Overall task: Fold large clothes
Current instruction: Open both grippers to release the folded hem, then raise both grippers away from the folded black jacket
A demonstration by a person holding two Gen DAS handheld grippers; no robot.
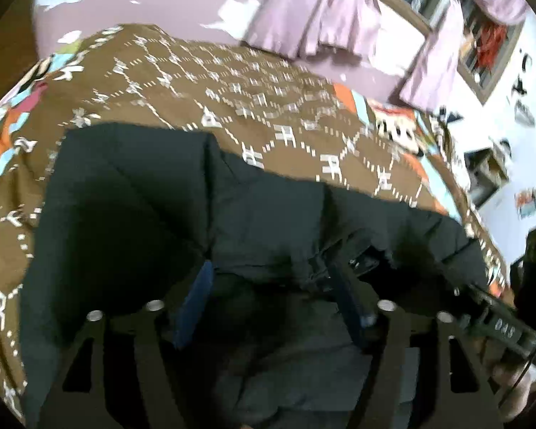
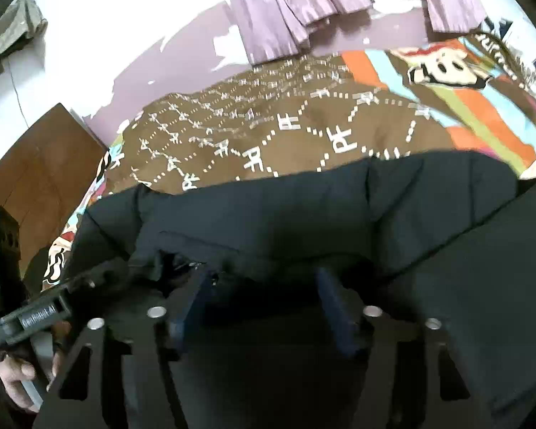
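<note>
Folding the jacket (image 1: 153, 214) on the bed (image 1: 268, 107), I had both hand-held grippers, left (image 1: 271, 307) and right (image 2: 264, 307), spread open; next, grip its near hem.

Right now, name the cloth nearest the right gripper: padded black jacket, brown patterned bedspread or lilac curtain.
The padded black jacket, seen between the right gripper's open jaws; the bedspread lies beyond it, the curtain hangs farthest.

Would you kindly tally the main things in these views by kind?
Dark garment: 1
Brown patterned bedspread: 1
Grippers, left gripper and right gripper: 2
Lilac curtains: 2 visible panels
Total: 6
</note>
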